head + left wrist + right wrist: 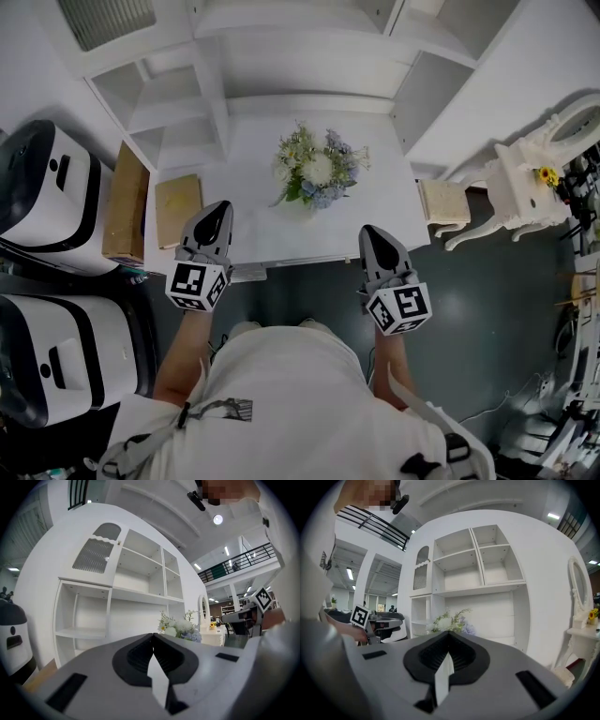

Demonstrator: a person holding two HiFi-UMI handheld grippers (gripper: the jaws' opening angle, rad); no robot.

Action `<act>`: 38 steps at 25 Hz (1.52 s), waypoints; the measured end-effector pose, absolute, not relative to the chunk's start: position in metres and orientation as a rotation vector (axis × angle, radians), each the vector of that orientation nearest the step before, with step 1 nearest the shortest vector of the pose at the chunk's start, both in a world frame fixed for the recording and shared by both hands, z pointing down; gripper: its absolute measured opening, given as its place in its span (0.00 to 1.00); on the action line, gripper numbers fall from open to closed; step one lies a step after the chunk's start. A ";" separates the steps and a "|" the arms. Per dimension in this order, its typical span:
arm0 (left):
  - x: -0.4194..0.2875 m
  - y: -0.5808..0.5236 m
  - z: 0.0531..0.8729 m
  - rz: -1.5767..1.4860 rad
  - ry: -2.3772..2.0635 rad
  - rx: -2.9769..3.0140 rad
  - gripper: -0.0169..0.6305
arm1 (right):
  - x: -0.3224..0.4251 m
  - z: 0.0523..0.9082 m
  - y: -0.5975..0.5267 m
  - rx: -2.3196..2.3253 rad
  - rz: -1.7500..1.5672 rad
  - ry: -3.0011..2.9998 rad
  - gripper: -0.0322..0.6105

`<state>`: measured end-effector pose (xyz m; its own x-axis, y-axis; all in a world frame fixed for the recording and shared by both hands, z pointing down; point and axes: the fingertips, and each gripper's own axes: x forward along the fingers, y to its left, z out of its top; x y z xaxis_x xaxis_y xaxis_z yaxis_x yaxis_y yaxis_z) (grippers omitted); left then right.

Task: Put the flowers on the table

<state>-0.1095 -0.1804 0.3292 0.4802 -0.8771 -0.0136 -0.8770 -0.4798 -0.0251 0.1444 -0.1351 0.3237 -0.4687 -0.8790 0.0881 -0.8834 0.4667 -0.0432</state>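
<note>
A bouquet of white, blue and lilac flowers (319,169) stands on the white table (253,211), near its middle. My left gripper (218,208) hovers over the table's front left part, shut, with nothing between its jaws. My right gripper (368,232) is at the front right edge, also shut and empty. In the left gripper view the jaws (153,635) meet at the tip, and the flowers (180,626) lie ahead to the right. The right gripper view shows closed jaws (449,633) with the flowers (450,619) straight ahead.
A white shelf unit (300,56) backs the table. A tan board (178,208) lies on the table's left end, beside a cardboard box (127,202). Two white machines (47,197) stand at the left. A white dressing table (530,178) and a cushioned stool (442,201) are at the right.
</note>
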 end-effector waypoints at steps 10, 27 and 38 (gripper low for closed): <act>-0.151 -0.172 0.280 0.123 1.652 -2.541 0.05 | 0.146 0.309 -0.159 1.598 0.083 -2.640 0.06; -0.185 -0.150 0.275 0.120 1.708 -2.524 0.05 | 0.149 0.301 -0.148 1.661 0.090 -2.568 0.06; -0.194 -0.144 0.283 0.137 1.742 -2.517 0.05 | 0.139 0.307 -0.144 1.649 0.081 -2.572 0.06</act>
<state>-0.1942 -0.1436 0.2827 0.3506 -0.9292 -0.1172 -0.9361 -0.3516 -0.0128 0.1392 -0.1437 0.3066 -0.4153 -0.9042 0.1001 -0.9087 0.4175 0.0011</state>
